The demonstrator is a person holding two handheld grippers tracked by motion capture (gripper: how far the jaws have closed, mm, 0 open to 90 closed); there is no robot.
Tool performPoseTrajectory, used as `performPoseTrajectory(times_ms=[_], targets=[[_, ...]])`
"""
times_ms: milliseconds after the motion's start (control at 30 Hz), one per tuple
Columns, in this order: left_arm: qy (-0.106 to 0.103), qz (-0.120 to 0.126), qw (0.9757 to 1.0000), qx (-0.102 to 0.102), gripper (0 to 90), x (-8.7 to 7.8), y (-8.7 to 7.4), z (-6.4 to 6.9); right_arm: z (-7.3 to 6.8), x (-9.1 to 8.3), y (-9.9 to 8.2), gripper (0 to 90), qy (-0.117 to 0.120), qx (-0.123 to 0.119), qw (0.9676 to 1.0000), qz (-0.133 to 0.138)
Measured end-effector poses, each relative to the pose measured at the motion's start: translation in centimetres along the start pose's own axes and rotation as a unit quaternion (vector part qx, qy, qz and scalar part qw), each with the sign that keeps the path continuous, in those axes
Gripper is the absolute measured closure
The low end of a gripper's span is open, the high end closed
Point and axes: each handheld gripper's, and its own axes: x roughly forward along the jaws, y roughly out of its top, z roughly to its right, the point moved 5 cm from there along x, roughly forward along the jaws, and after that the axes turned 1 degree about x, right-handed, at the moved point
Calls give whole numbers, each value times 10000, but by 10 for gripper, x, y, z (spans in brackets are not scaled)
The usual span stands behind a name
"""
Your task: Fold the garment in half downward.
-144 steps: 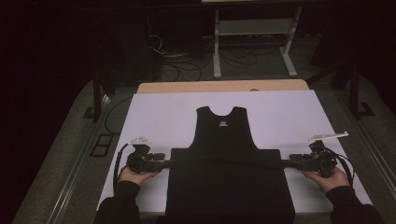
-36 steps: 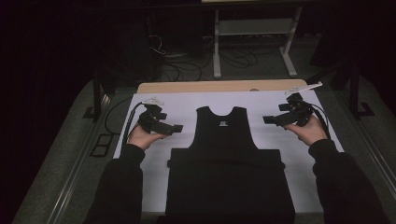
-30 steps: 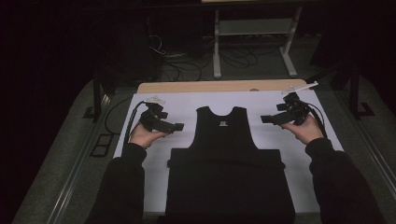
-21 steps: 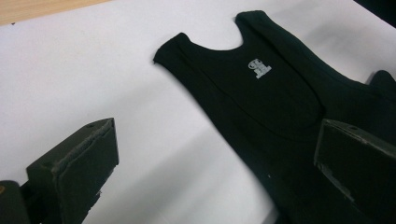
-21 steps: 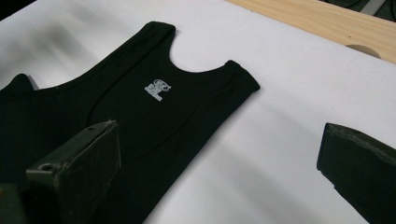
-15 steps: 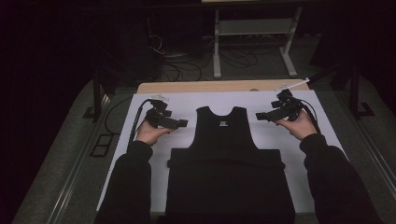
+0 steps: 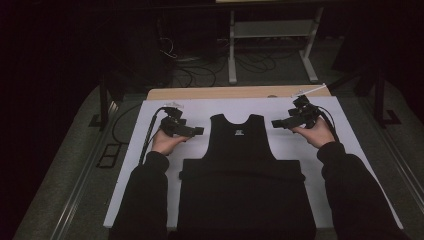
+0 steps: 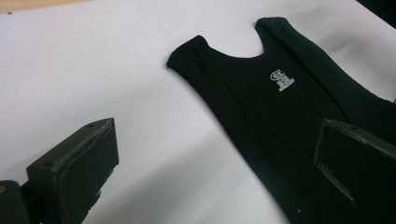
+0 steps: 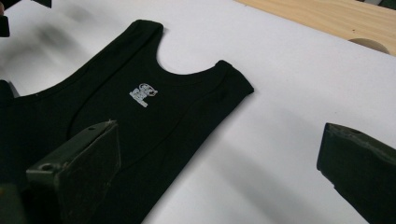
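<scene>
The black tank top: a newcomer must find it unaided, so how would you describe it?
On the white sheet covering the table lies the black tank top, straps pointing away from the person, its lower part folded up. A small white logo sits below the neckline, between the left tool and right tool.

Dark long sleeves, black hand-held tools with trailing cables.

Both forearms covered in dark, loose long sleeves [image 7: 345, 185], cuffs bunched at the wrists. Left gripper [image 7: 196, 131] black and blocky, with a pale plate on top and a black cable [image 7: 149, 135] looping down from its rear. Right gripper [image 7: 276, 123] likewise black, knobbly on top, with a black cable [image 7: 327, 119] curving behind the hand. Seen close in the gripper views: two flat, rectangular black jaws each, matte and slightly scuffed, edges worn pale, a small round screw hole near the upper corner of the left-hand jaw in both views.
</scene>
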Motion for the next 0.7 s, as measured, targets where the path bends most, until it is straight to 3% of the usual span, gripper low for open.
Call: performPoseTrajectory(times_ms=[700], targets=[[-105,-193,9998,33,0,30,-1,9,3,37,-7,0,112,125,9996,-243]])
